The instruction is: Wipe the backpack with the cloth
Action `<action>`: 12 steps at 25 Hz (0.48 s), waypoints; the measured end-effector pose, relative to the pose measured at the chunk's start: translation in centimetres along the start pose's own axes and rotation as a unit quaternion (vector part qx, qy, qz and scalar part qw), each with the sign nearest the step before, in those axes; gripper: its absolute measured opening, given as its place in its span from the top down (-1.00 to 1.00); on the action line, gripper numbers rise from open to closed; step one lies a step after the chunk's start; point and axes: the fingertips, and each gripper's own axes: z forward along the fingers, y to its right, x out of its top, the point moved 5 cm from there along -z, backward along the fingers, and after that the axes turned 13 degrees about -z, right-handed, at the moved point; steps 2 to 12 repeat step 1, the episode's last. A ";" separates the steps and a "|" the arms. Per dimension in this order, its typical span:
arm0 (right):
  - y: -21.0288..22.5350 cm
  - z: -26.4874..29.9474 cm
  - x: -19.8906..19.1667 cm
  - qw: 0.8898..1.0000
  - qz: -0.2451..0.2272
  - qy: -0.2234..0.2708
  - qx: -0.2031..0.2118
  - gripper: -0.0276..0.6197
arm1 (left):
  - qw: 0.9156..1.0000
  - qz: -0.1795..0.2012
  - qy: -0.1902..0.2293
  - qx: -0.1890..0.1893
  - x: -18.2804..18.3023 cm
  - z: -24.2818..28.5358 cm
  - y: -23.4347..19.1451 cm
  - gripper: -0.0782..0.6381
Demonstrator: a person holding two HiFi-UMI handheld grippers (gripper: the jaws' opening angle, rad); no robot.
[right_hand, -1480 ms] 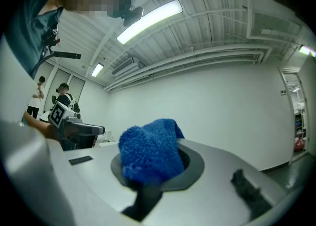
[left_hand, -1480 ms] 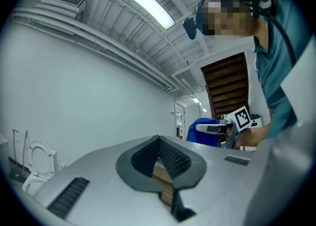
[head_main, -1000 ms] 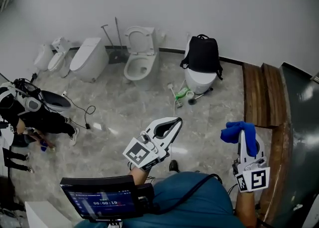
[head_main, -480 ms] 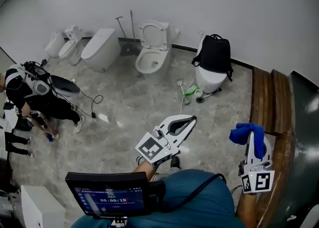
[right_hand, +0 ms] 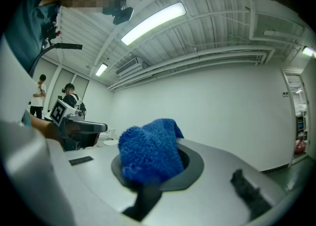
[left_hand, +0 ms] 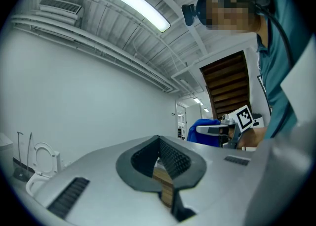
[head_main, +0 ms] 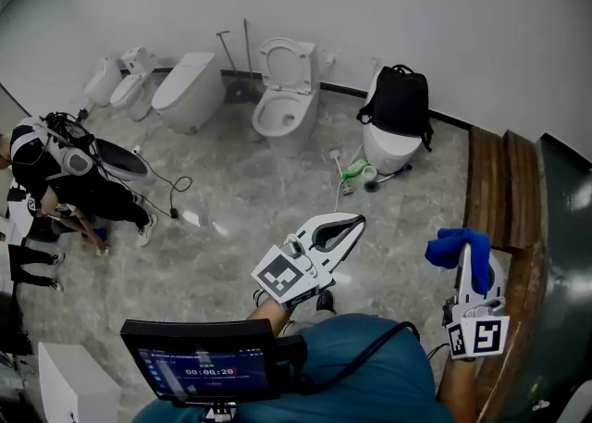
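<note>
The black backpack (head_main: 400, 101) rests upright on a white toilet (head_main: 387, 147) by the far wall. It is some way ahead of both grippers. My right gripper (head_main: 471, 252) (right_hand: 150, 163) is shut on a bunched blue cloth (head_main: 450, 246) (right_hand: 148, 152), held up in the air at the right. The cloth hides its fingertips. My left gripper (head_main: 351, 221) (left_hand: 159, 142) hangs at mid-frame, jaws closed together with nothing between them. The cloth (left_hand: 201, 128) also shows in the left gripper view, off to the right.
An open-lid toilet (head_main: 281, 103), a closed toilet (head_main: 186, 92) and smaller fixtures (head_main: 117, 85) line the wall. A brush and green items (head_main: 355, 172) lie on the marble floor. Wooden steps (head_main: 500, 192) run along the right. A person (head_main: 61, 184) crouches at the left. A monitor (head_main: 202, 371) sits below.
A second ago the head view shifted, moving the toilets and backpack right and down in frame. Over the last half second nothing has moved; both grippers keep their pose.
</note>
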 end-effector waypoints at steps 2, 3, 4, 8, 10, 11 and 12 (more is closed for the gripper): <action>0.1 0.0 0.0 1.000 0.000 -0.001 0.000 0.85 | 1.000 0.000 -0.001 0.001 0.0 0.0 0.0 0.77; 0.1 0.0 0.0 1.000 0.000 -0.001 0.000 0.85 | 1.000 0.000 -0.001 0.001 0.0 0.0 0.0 0.77; 0.1 0.0 0.0 1.000 0.000 -0.001 0.000 0.85 | 1.000 0.000 -0.001 0.001 0.0 0.0 0.0 0.77; 0.1 0.0 0.0 1.000 0.000 -0.001 0.000 0.85 | 1.000 0.000 -0.001 0.001 0.0 0.0 0.0 0.77; 0.1 0.0 0.0 1.000 0.000 -0.001 0.000 0.85 | 1.000 0.000 -0.001 0.001 0.0 0.0 0.0 0.77; 0.1 0.0 0.0 1.000 0.000 -0.001 0.000 0.85 | 1.000 0.000 -0.001 0.001 0.0 0.0 0.0 0.77; 0.1 0.0 0.0 1.000 0.000 -0.001 0.000 0.85 | 1.000 0.000 -0.001 0.001 0.0 0.0 0.0 0.77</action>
